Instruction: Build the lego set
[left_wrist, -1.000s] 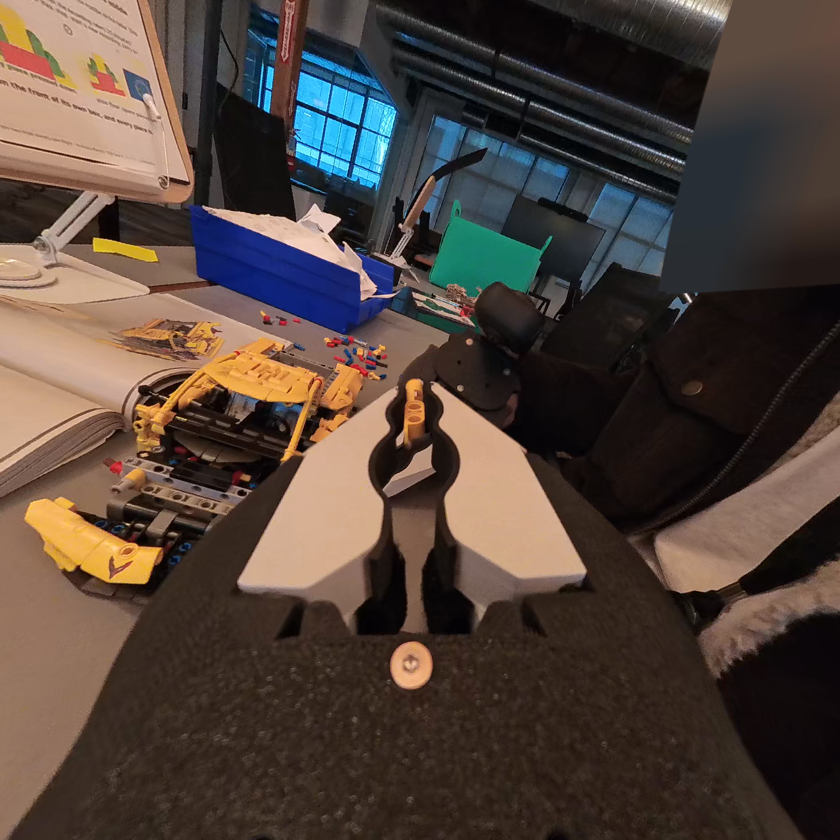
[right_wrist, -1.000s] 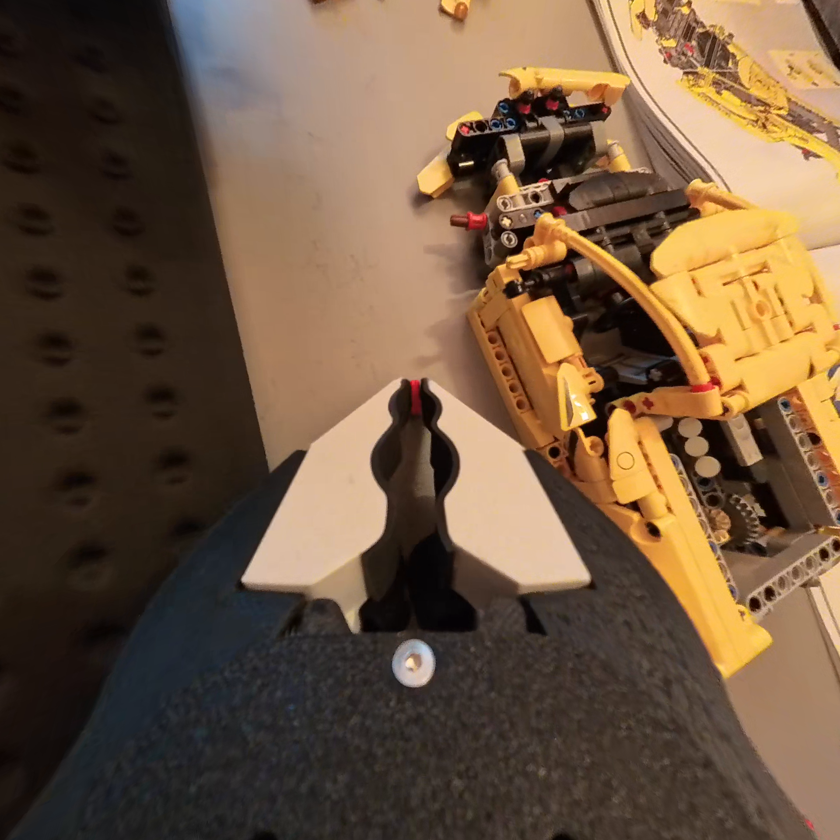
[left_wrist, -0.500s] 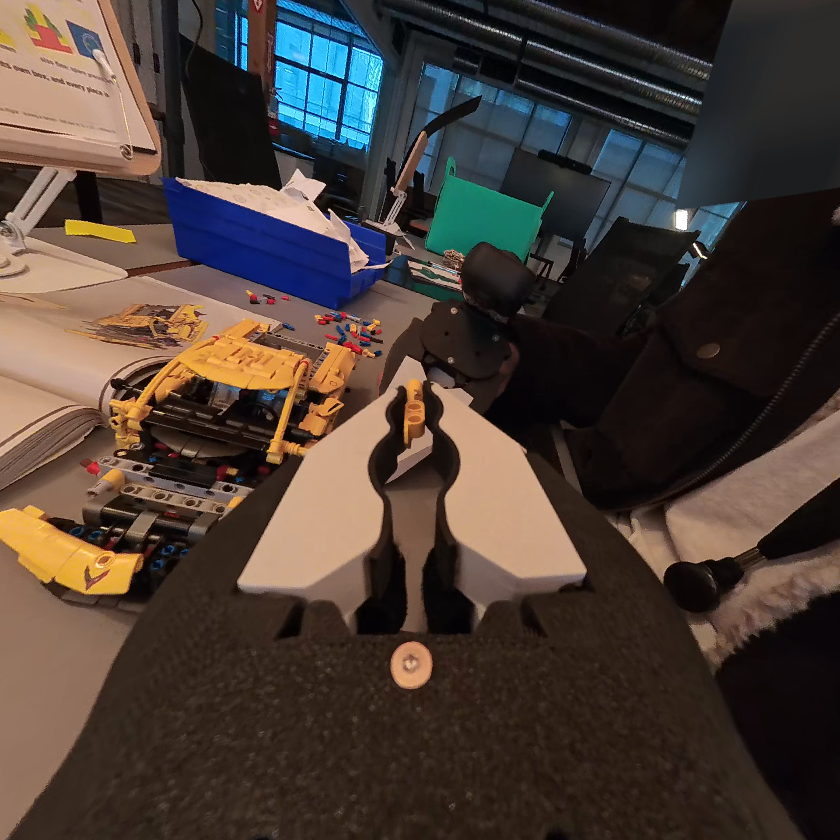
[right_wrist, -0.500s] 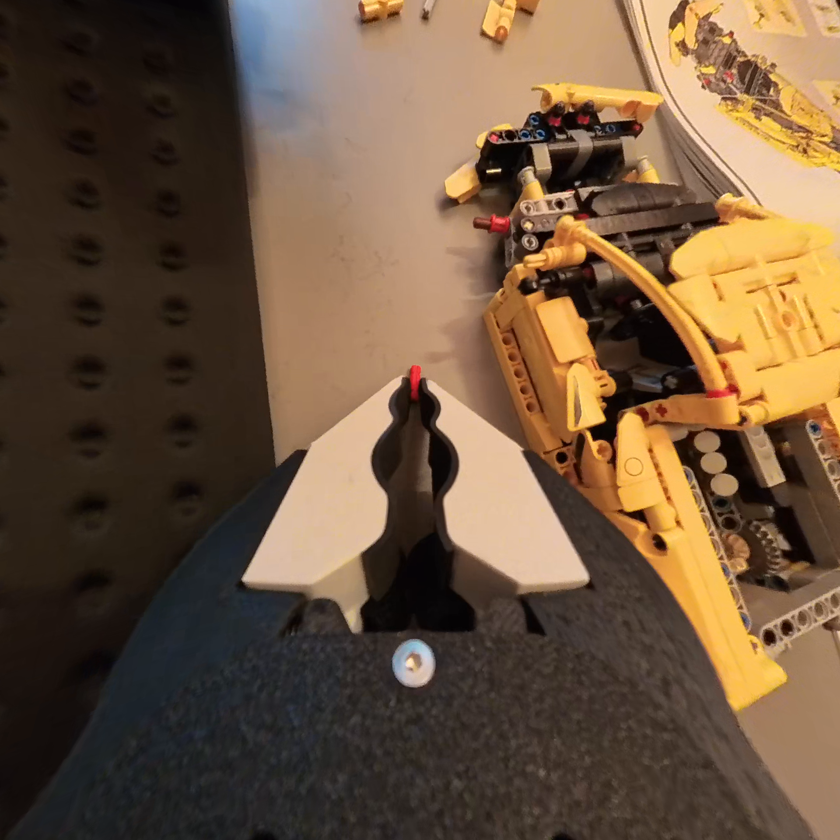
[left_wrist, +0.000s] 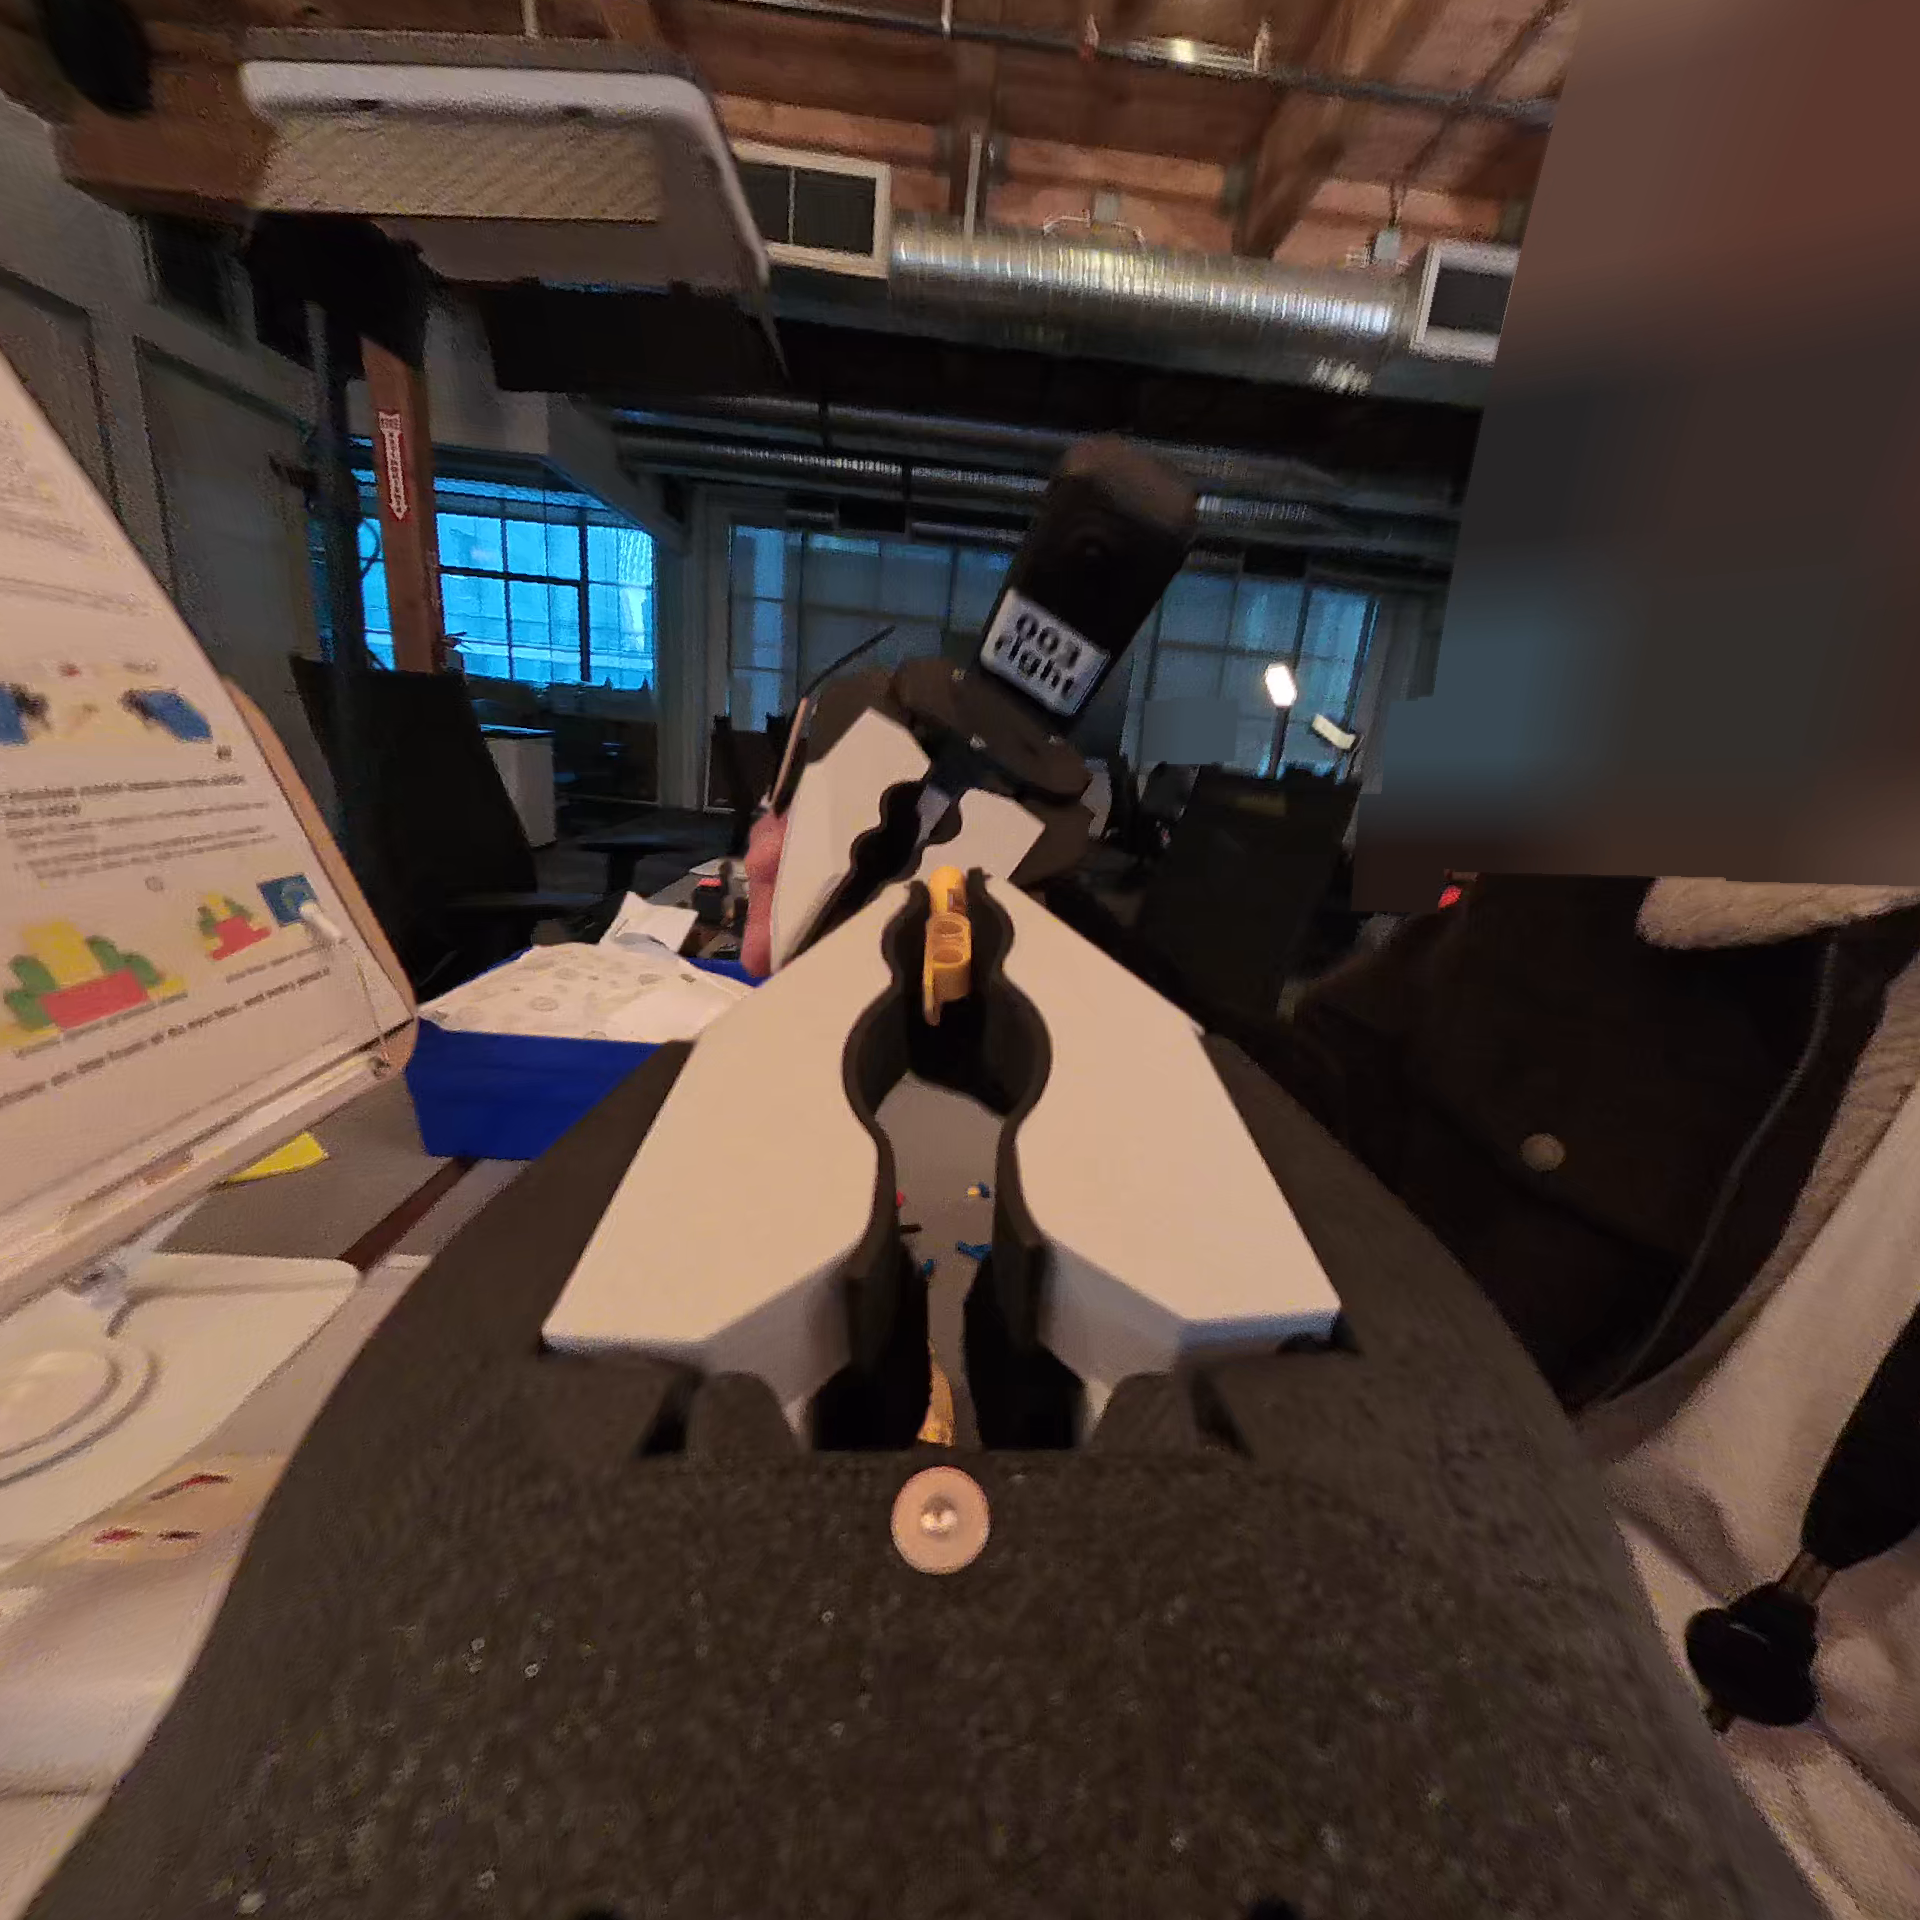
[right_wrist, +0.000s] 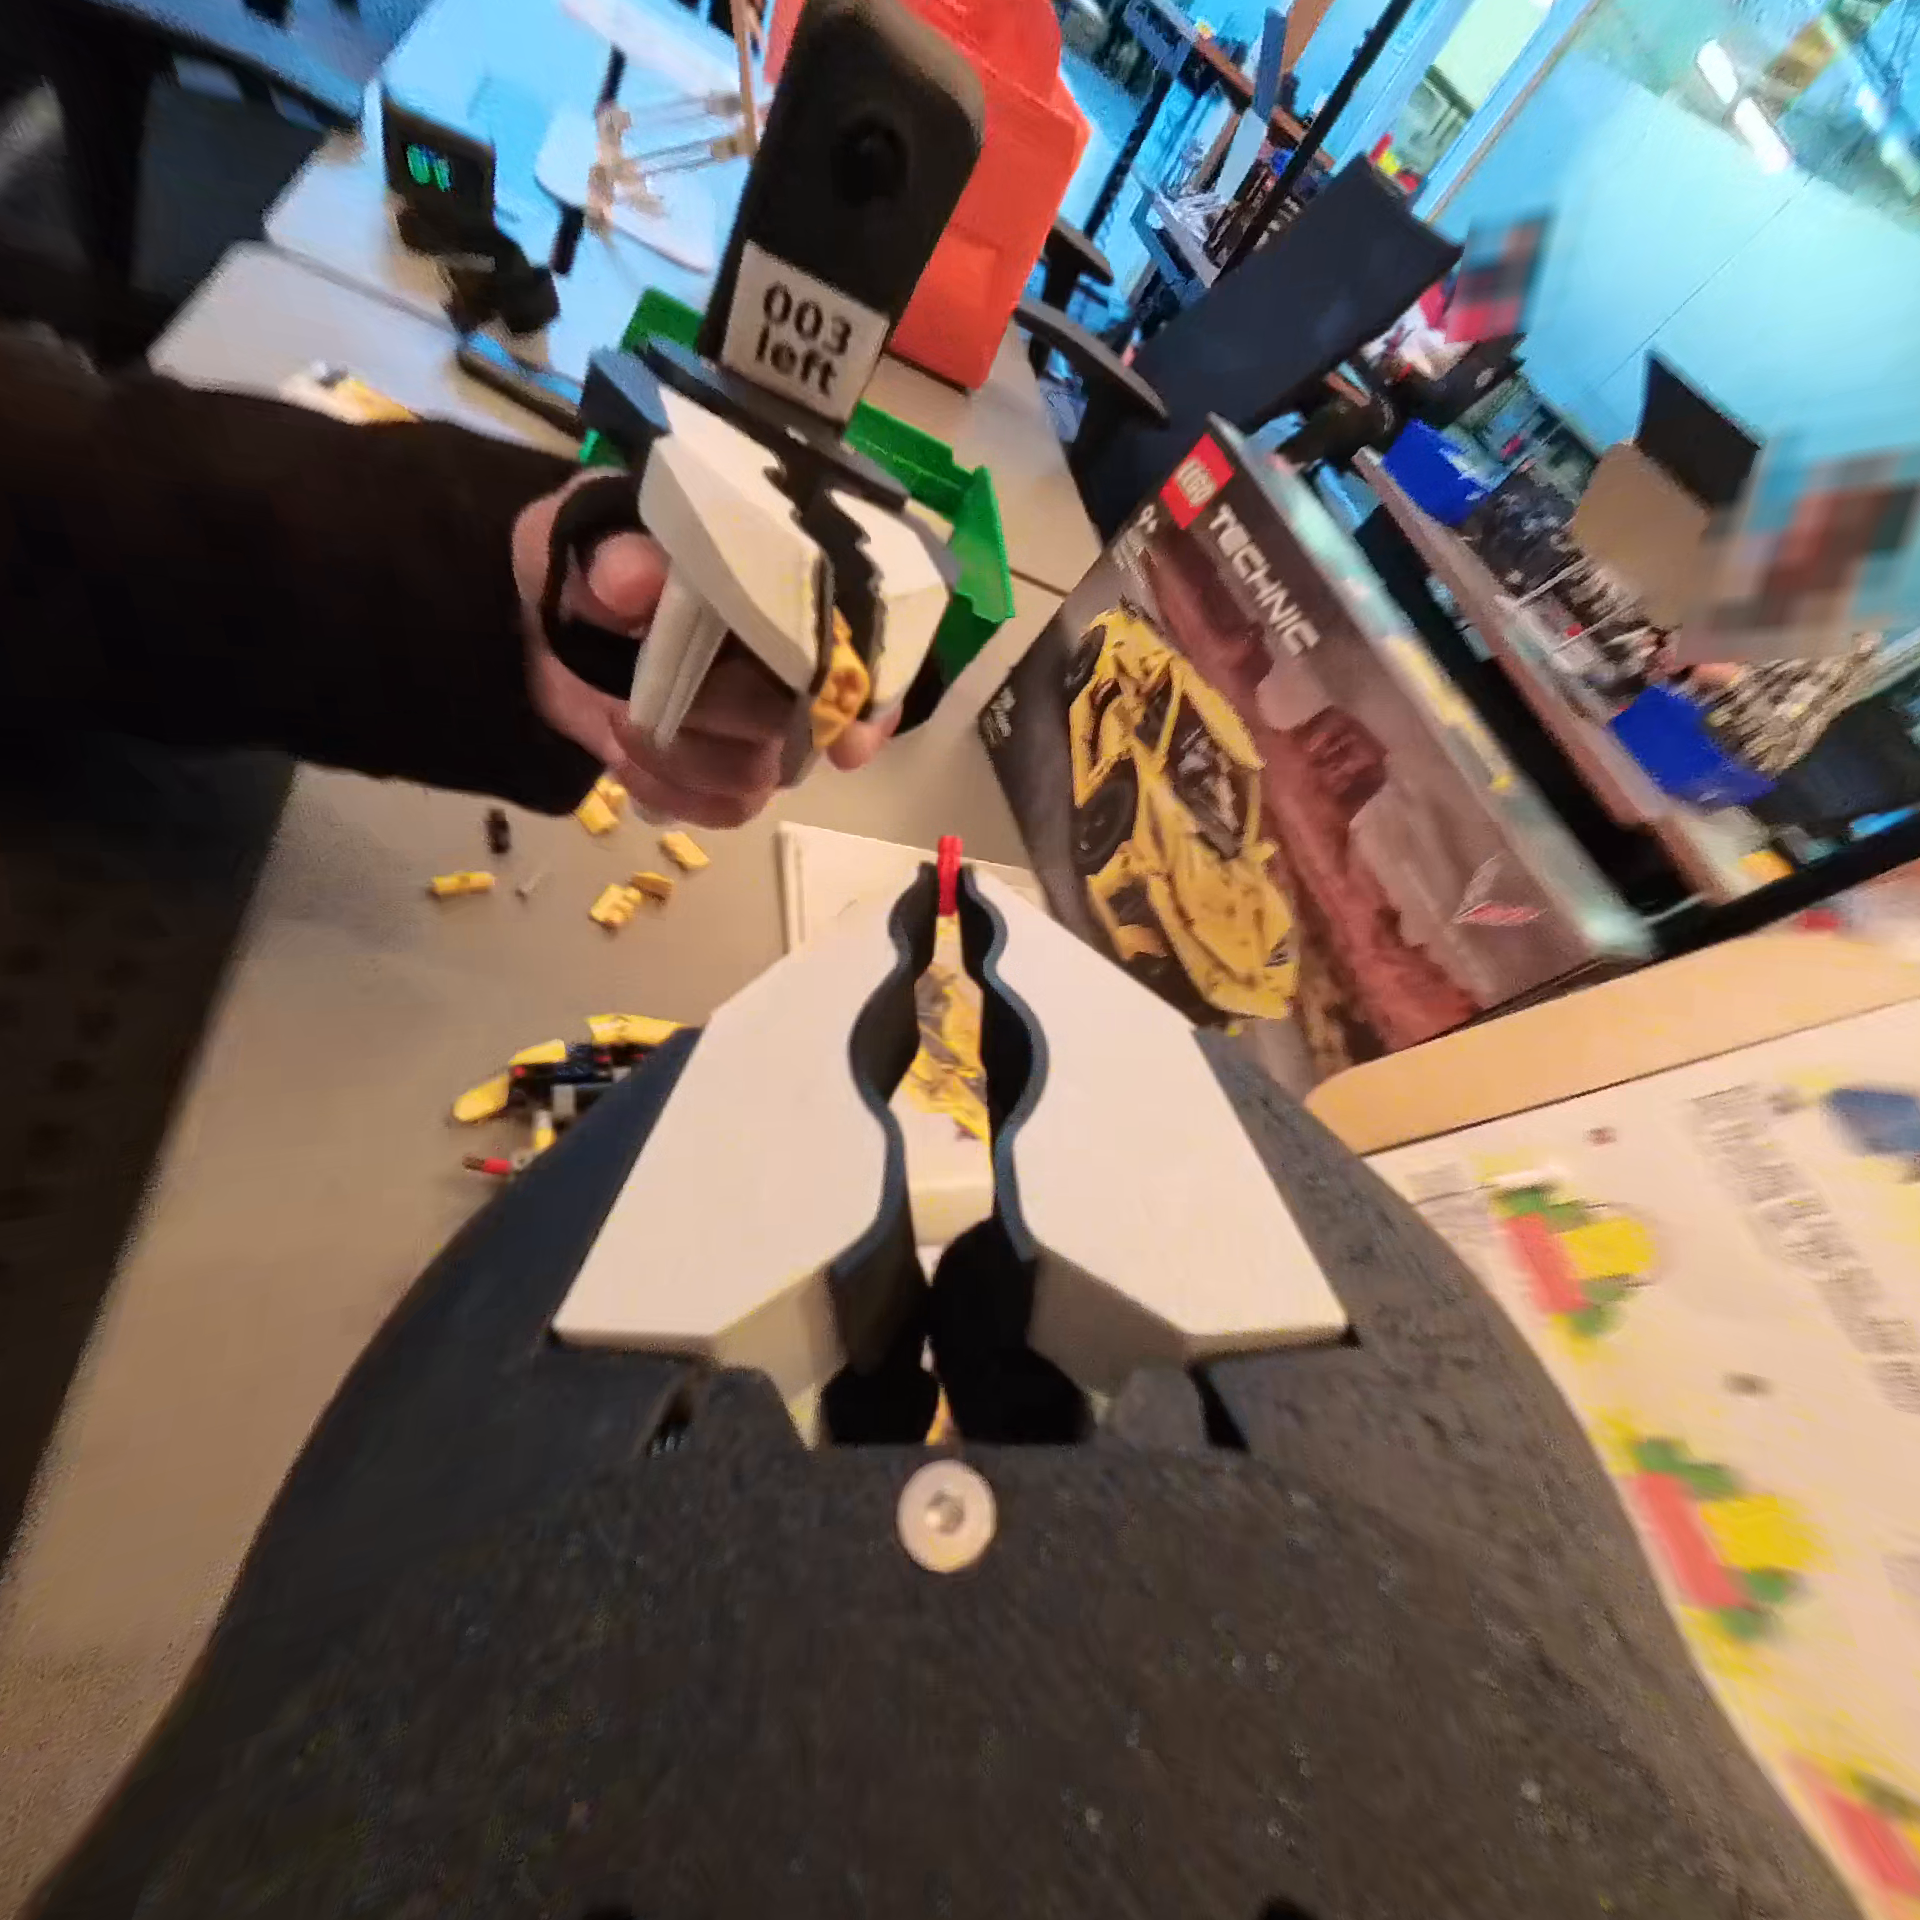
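My left gripper (left_wrist: 945, 894) is shut on a small yellow connector piece (left_wrist: 943, 940) and is raised in the air. My right gripper (right_wrist: 948, 878) is shut on a small red pin (right_wrist: 948, 860). The two grippers face each other, tips close but apart. The right gripper shows just beyond the left one's tips in the left wrist view (left_wrist: 904, 821). The left gripper shows in the right wrist view (right_wrist: 831, 665), held by a hand, with the yellow piece (right_wrist: 842, 681) in it. A part of the yellow and black car model (right_wrist: 566, 1075) lies on the grey table (right_wrist: 312, 1039).
The set's box (right_wrist: 1268, 769) stands behind the open instruction book. Loose yellow pieces (right_wrist: 623, 894) lie on the table. A blue bin (left_wrist: 520, 1081) of papers sits at the back. A printed sheet on a stand (left_wrist: 135, 862) is to the left. A person's dark jacket (left_wrist: 1558, 1122) is at right. Some 4 centimetres of space lies between my two pairs of fingers.
Both grippers have lifted and tilted up from the table and now face each other. The car model has dropped out of the left view. Both grips are unchanged.
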